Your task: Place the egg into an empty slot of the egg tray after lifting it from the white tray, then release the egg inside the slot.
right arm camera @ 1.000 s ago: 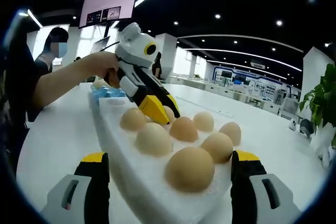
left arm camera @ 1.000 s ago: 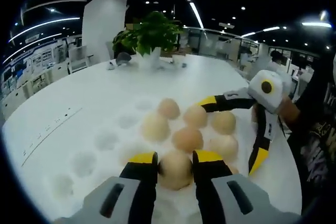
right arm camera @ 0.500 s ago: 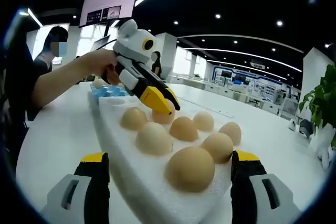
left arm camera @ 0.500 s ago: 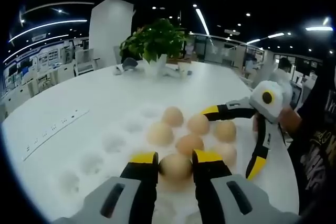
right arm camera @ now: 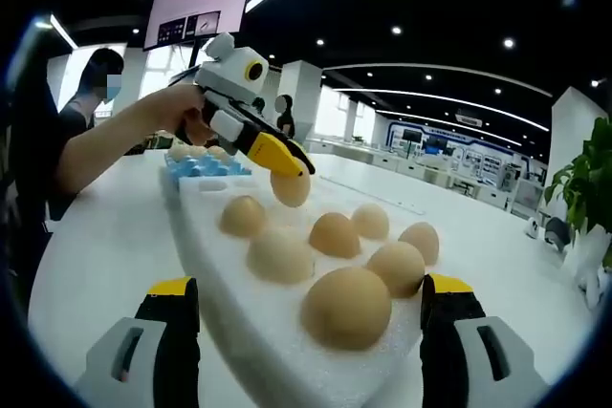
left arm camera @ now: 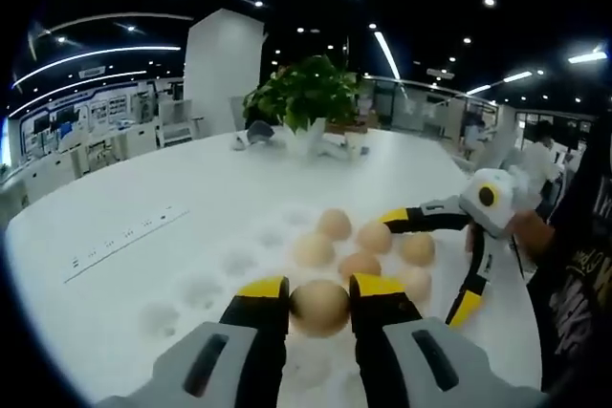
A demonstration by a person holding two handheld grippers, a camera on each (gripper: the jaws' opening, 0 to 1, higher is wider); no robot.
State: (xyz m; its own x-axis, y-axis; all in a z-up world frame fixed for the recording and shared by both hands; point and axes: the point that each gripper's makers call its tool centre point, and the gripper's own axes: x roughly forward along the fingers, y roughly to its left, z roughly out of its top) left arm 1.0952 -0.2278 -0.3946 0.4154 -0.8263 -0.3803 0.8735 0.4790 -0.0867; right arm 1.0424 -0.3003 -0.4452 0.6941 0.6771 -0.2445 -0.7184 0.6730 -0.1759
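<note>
In the left gripper view, the left hand-held gripper (left arm camera: 319, 295) pinches an egg (left arm camera: 319, 307) between its yellow-tipped jaws, lifted clear above the white tray (left arm camera: 215, 279). That view shows the tray's empty dimples running toward the tabletop's (left arm camera: 143, 198) left edge, and five more eggs (left arm camera: 361, 263) still seated in it. Beyond them the right hand-held gripper (left arm camera: 426, 260) comes in from the right, jaws spread wide, one tip near the far eggs and the other at the tray's right side. A potted plant (left arm camera: 304, 93) stands at the tabletop's far edge.

The right gripper view shows the same scene from the opposite side. Its own jaws stand wide apart at the bottom corners, straddling the near end of the white tray (right arm camera: 225, 284) and holding nothing. Six eggs (right arm camera: 346, 307) sit in the tray here. The left hand-held gripper (right arm camera: 287, 179), gripped by a person's hand (right arm camera: 177, 112), holds the egg (right arm camera: 291, 187) in the air above the tray, apart from the seated ones. Behind it, toward the tabletop's far edge, lies a blue egg tray (right arm camera: 201, 167) with a few eggs in it, which the left gripper view lacks. A wall screen (right arm camera: 199, 11) hangs above.
</note>
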